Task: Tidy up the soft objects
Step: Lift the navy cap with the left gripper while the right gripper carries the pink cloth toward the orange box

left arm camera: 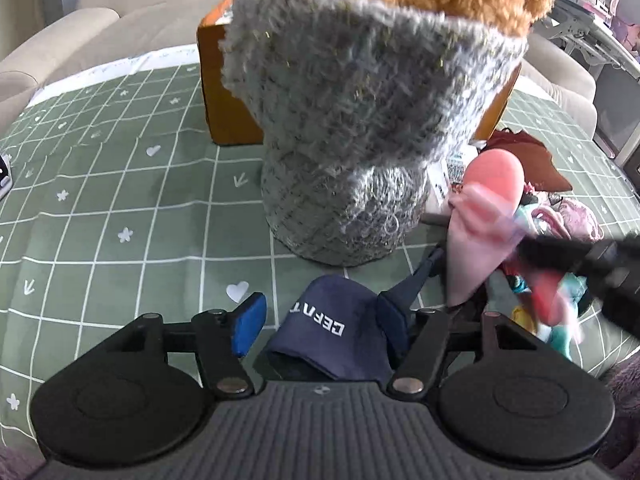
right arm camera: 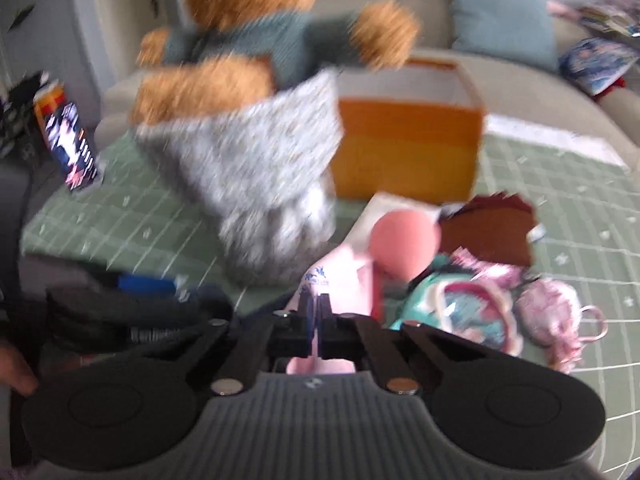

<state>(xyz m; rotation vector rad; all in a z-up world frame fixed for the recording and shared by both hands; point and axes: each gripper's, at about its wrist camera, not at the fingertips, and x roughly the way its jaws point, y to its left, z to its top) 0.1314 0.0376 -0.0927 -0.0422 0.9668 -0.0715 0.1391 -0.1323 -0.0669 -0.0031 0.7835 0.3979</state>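
Observation:
My left gripper is open over the green checked cloth. A navy blue fabric piece with white letters lies between its blue pads; the left pad stands clear of it. Just beyond stands a grey knitted bag with a brown teddy bear in a teal sweater on top. My right gripper is shut on a pale pink cloth, also seen at the right of the left wrist view as the pink cloth. A salmon round pad sits behind it.
An orange open box stands behind the grey bag. A pile of soft things lies to the right: a brown cloth, a teal and pink item, a fluffy pink pouch. A beige sofa surrounds the table; a phone leans at the left.

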